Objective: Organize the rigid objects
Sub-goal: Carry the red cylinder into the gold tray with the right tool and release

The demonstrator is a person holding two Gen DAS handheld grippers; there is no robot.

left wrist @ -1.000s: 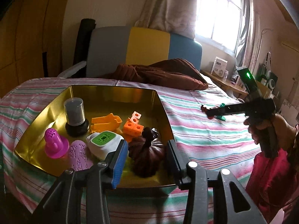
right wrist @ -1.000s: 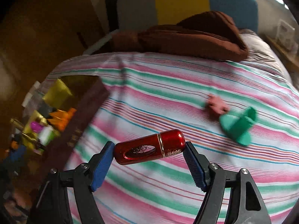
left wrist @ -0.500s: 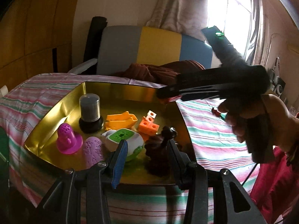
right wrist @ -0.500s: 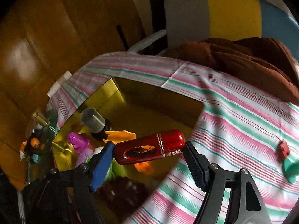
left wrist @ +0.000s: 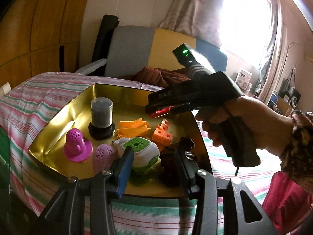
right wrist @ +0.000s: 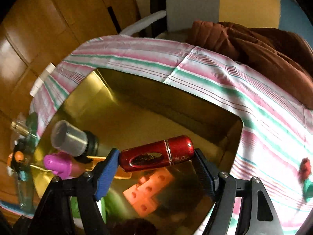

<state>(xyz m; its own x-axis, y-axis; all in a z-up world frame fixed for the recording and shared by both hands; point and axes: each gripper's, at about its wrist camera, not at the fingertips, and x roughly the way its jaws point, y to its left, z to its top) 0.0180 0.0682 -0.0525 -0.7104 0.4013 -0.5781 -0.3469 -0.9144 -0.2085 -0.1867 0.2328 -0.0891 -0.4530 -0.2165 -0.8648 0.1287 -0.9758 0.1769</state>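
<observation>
One glossy red metal capsule, clamped endwise in right hand-held gripper, now over gold metal tin near bed's edge, off striped sheet; release next. Left hand-held gripper apart, empty.

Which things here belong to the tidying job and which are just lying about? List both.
Job: red cylinder in the right gripper; gold tin; orange blocks; magenta cap.
Lying about: brown blanket; striped sheet; curtain.
</observation>
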